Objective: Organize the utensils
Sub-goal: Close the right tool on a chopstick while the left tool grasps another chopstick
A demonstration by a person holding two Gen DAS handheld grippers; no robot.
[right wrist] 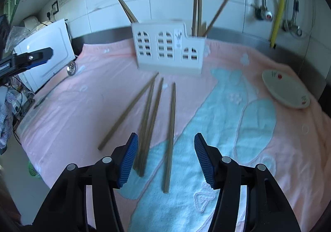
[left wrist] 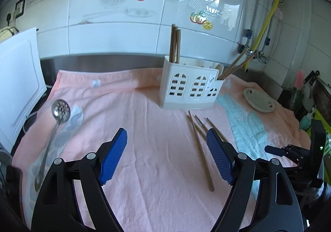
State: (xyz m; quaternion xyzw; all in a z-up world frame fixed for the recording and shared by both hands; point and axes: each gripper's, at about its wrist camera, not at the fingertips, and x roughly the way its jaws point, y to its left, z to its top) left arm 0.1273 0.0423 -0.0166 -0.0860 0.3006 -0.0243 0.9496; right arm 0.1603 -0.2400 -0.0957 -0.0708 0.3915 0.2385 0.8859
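A white utensil holder (left wrist: 190, 89) with arched windows stands at the back of the pink towel (left wrist: 144, 128) and holds several brown chopsticks (left wrist: 174, 44). It also shows in the right wrist view (right wrist: 168, 49). Several loose chopsticks (right wrist: 151, 120) lie on the towel in front of it; they also show in the left wrist view (left wrist: 199, 145). A metal slotted spoon (left wrist: 55, 120) lies at the left. My left gripper (left wrist: 166, 155) is open and empty above the towel. My right gripper (right wrist: 165, 158) is open, low over the near ends of the loose chopsticks.
A white dish (left wrist: 259, 100) with red marks sits on the towel at the right; it also shows in the right wrist view (right wrist: 286, 89). A white board (left wrist: 18, 87) leans at the left. Pipes and a yellow hose (left wrist: 266, 18) run down the tiled wall.
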